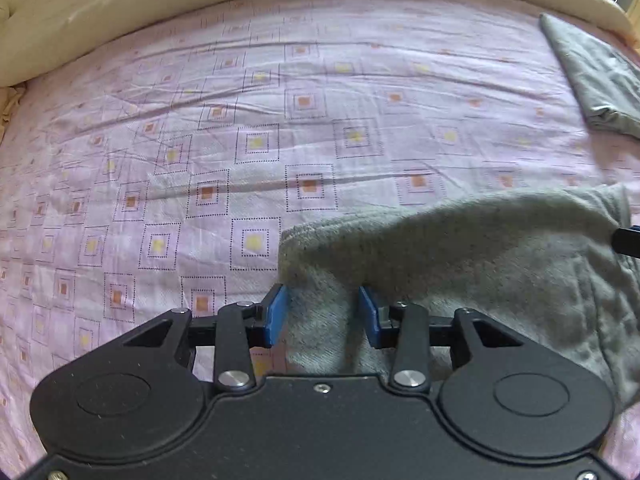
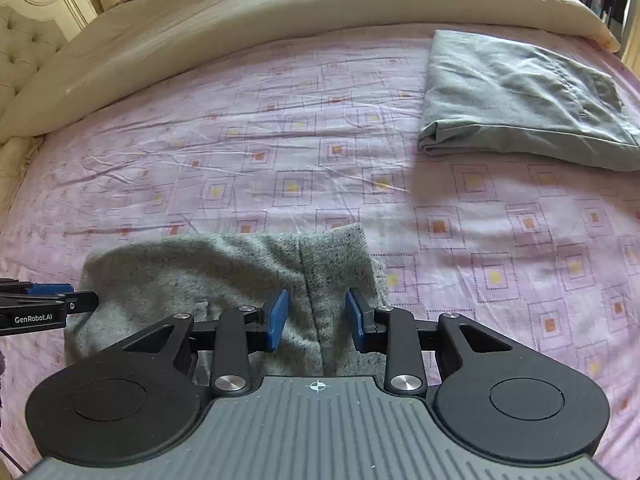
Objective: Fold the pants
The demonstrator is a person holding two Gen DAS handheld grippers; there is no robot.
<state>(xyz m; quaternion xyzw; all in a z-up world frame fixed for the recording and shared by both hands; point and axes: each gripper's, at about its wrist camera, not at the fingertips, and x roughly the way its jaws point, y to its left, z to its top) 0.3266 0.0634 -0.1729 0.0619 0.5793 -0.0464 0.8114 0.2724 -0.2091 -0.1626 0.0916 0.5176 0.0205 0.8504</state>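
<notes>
Left wrist view: blue fingers (image 1: pixel 276 316) of the left gripper (image 1: pixel 323 314) stand spread, with grey knit pants (image 1: pixel 460 264) fabric lying between them; pads do not visibly press it. Cloth bunches up ahead of the fingers and runs off to the right, where a black tip of the right gripper shows at the frame edge.

Right wrist view: right gripper (image 2: pixel 316 318) fingers (image 2: pixel 278 318) also spread, straddling a seam of the same pants; no clamping visible. Left gripper enters at the left edge, at the far side of the garment. Pants rest on the bed's pink patterned sheet (image 2: pixel 280 152). Another folded grey garment (image 2: pixel 520 100) lies well apart, upper right. Cream duvet (image 2: pixel 240 20) borders the sheet beyond.
</notes>
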